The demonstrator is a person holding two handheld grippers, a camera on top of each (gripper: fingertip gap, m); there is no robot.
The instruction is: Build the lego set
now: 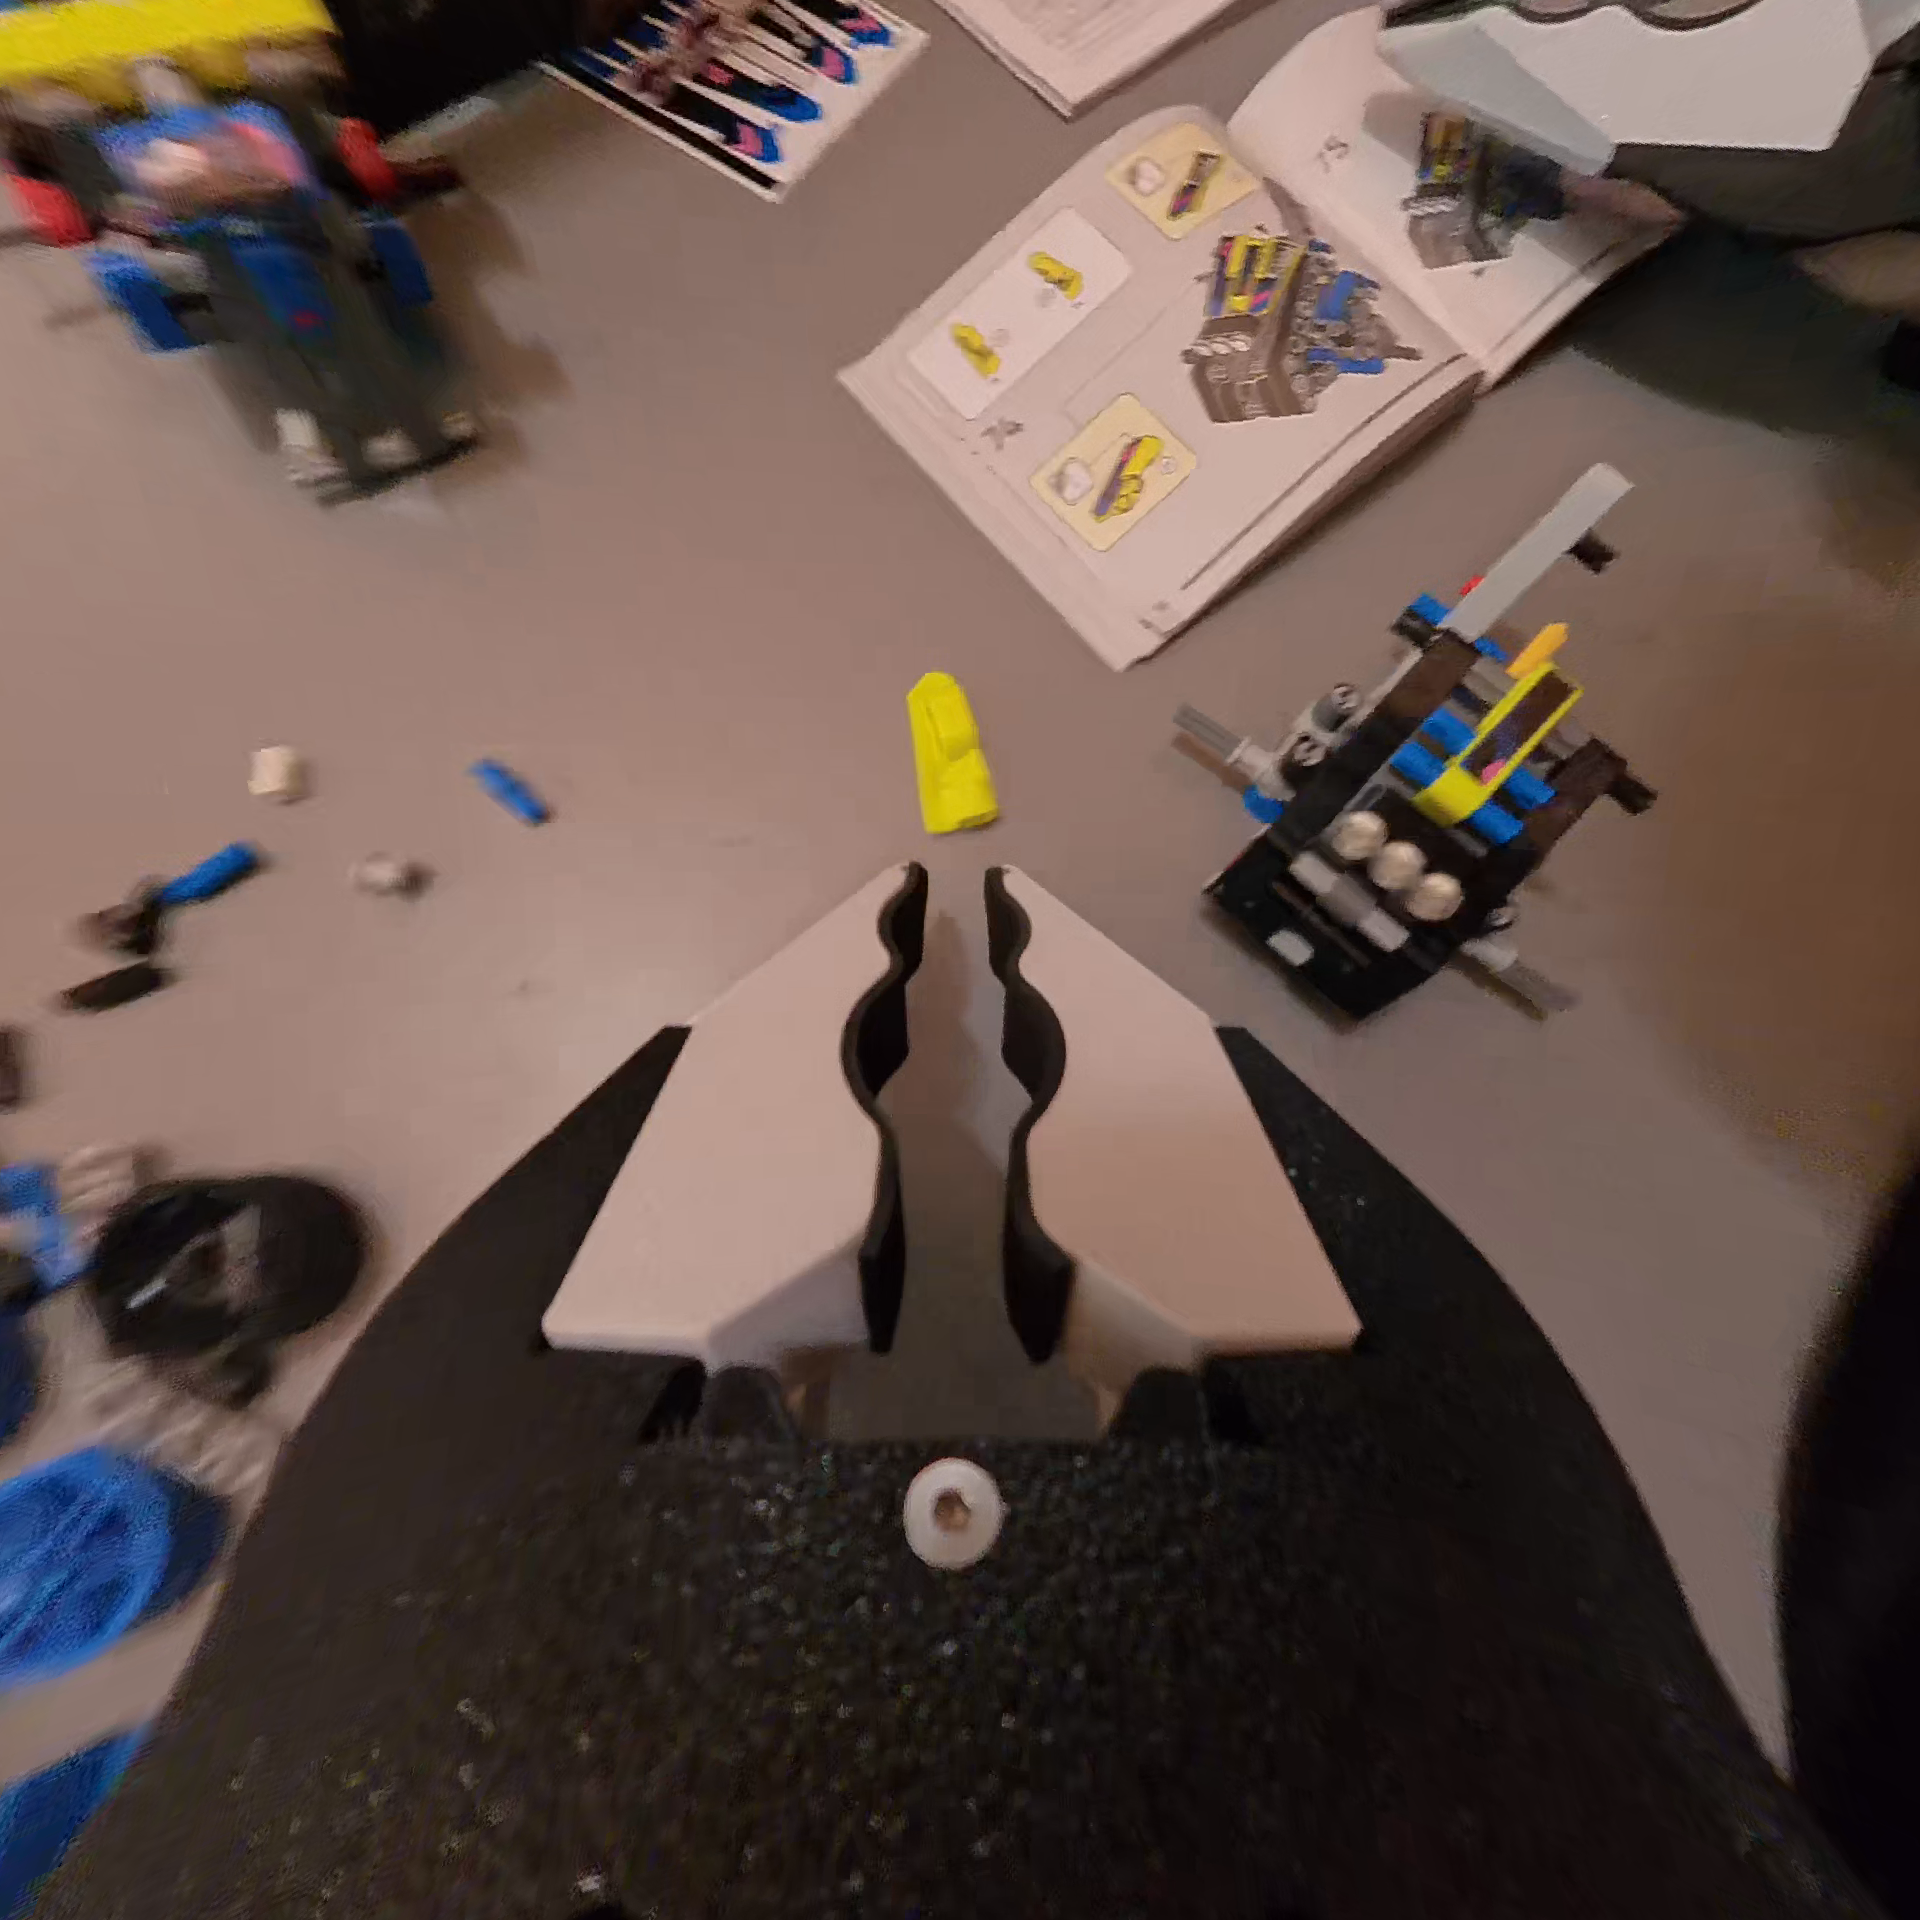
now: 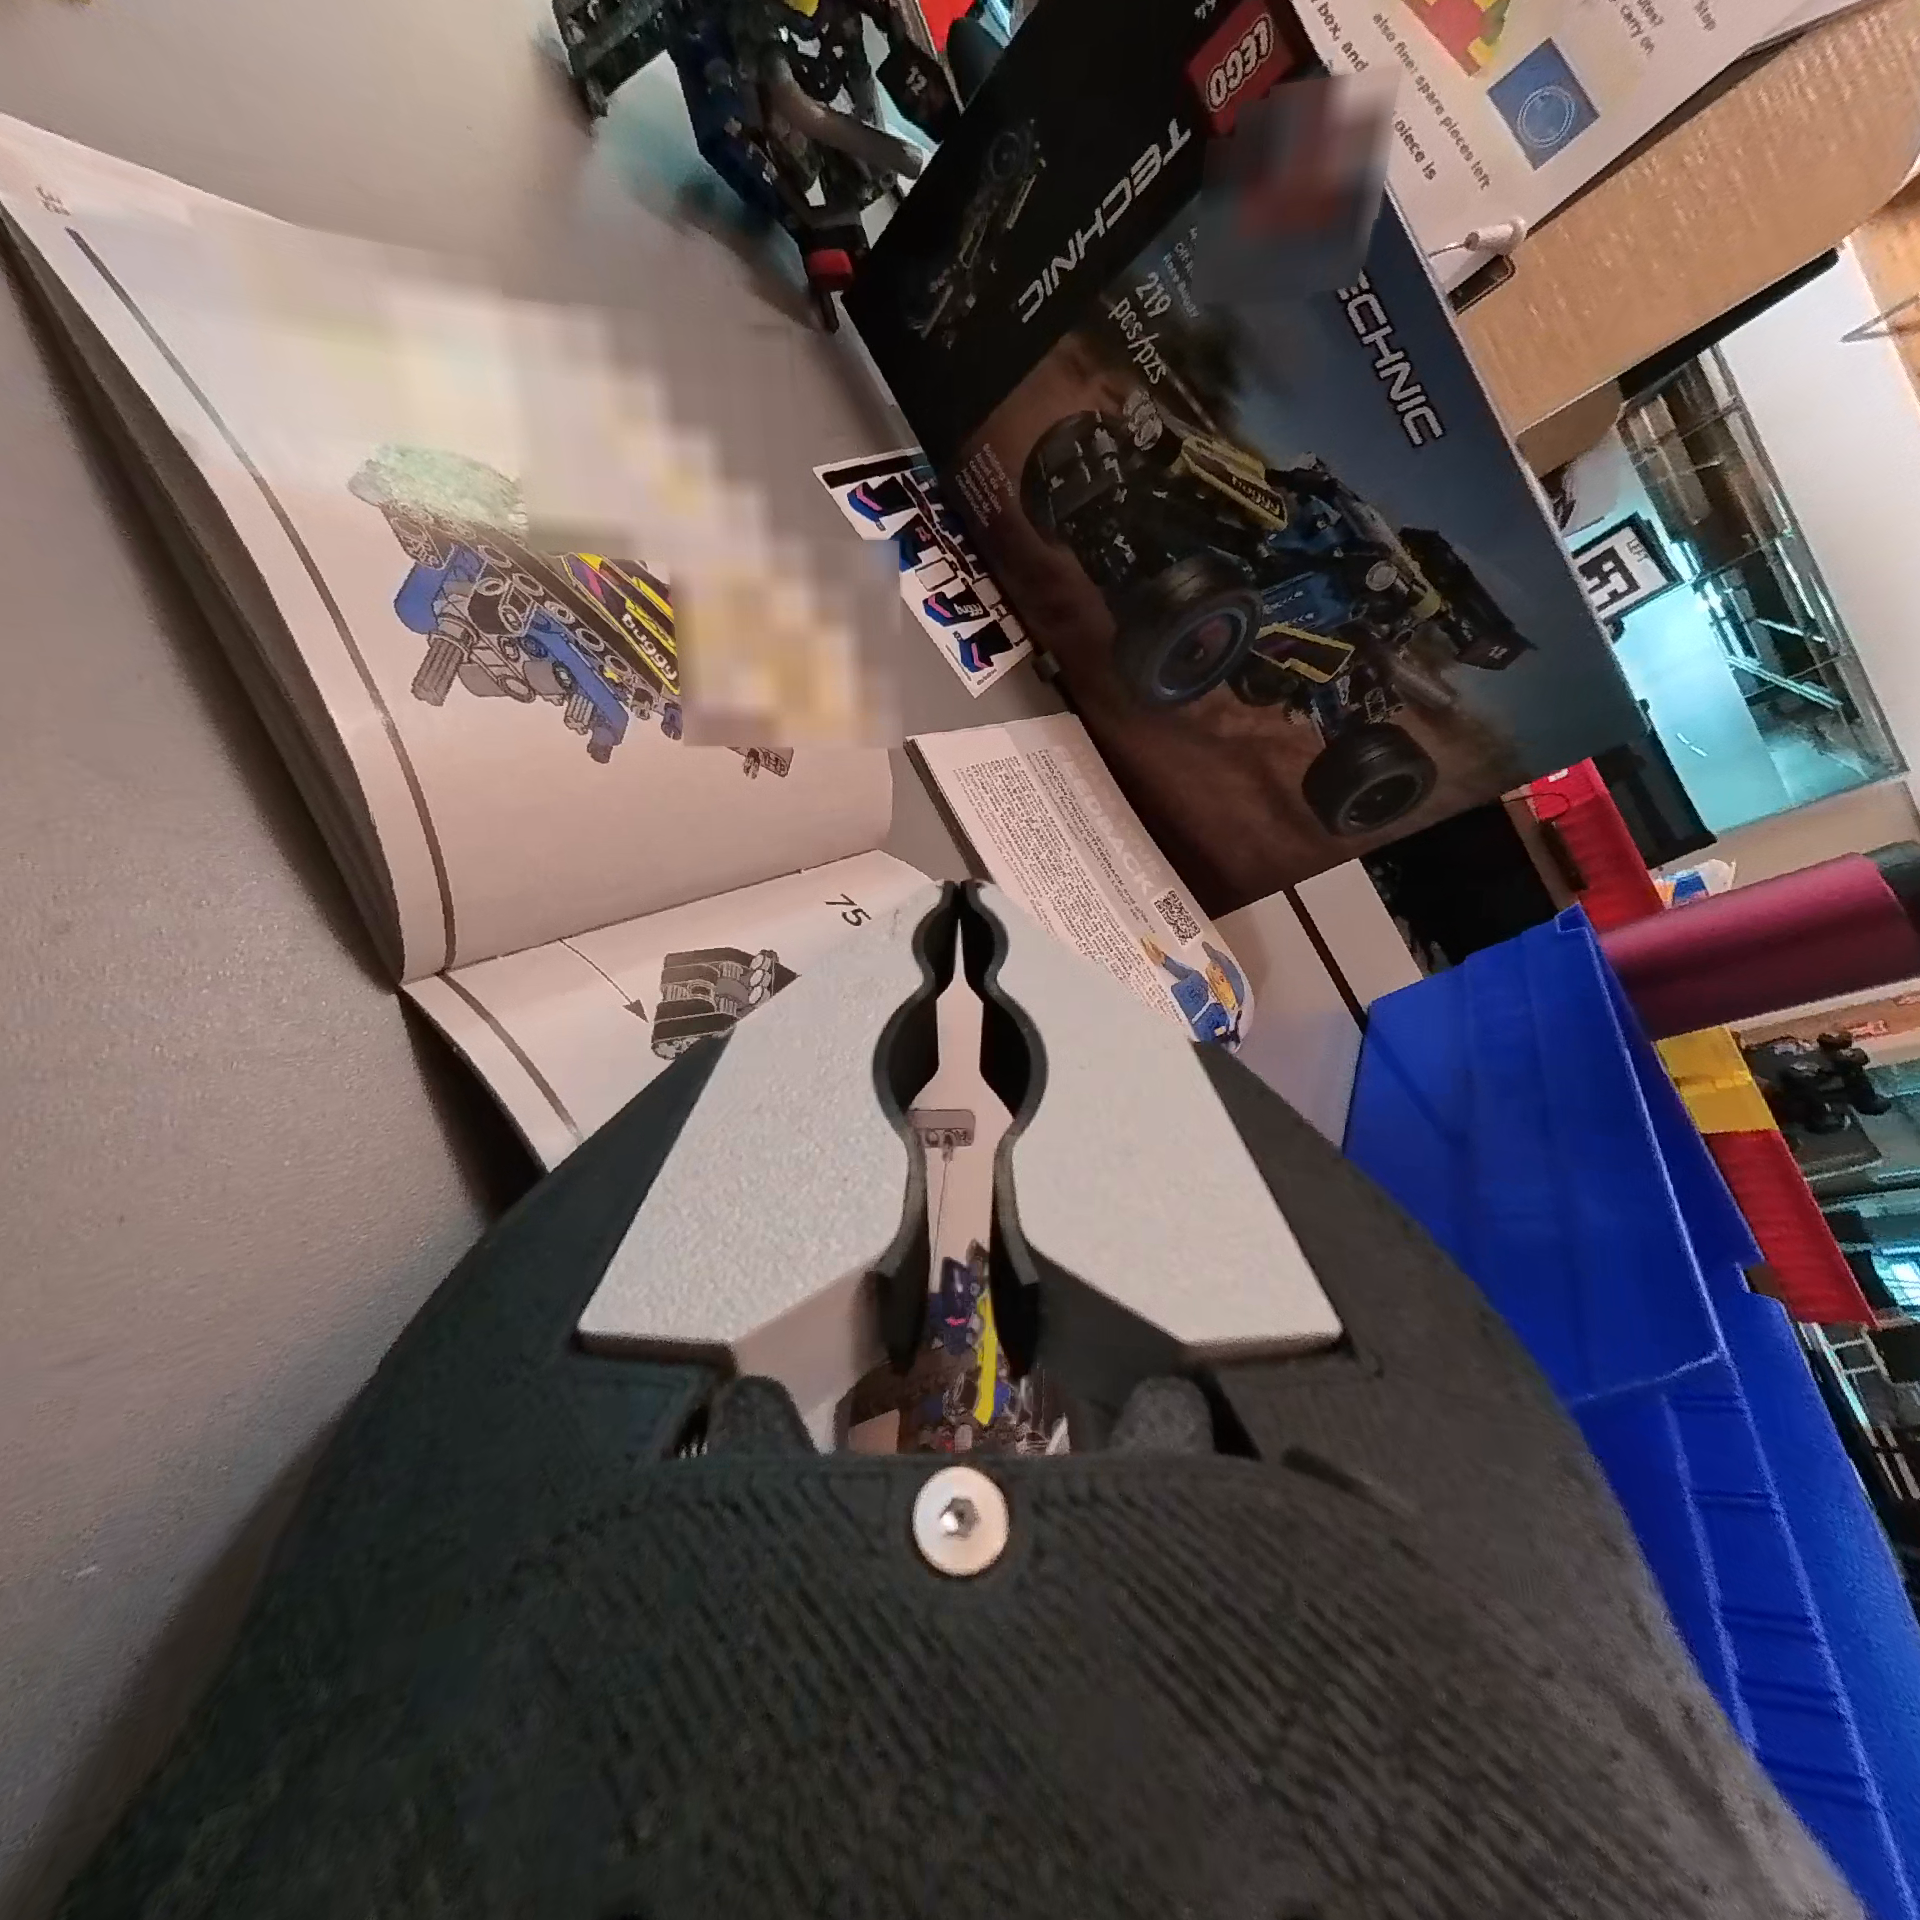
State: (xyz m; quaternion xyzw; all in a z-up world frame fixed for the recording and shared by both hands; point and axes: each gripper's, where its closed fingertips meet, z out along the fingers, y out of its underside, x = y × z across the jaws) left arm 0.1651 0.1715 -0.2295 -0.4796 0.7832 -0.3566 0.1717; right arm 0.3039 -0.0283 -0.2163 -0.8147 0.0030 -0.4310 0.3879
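Left gripper (image 1: 956, 878) is held low over the grey bench, fingers slightly parted and bare, lined up on the small yellow plastic brick piece (image 1: 951, 755) just ahead, not touching. Black-blue-yellow brick sub-assembly (image 1: 1423, 821) is parked right of it. Right gripper (image 2: 958, 896) is clenched on nothing, resting on the open white instruction booklet (image 2: 582, 831), apparently pinning the page flat.

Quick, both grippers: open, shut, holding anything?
Left gripper: open, empty, yellow piece just ahead.
Right gripper: shut, nothing visible between tips, over open booklet.
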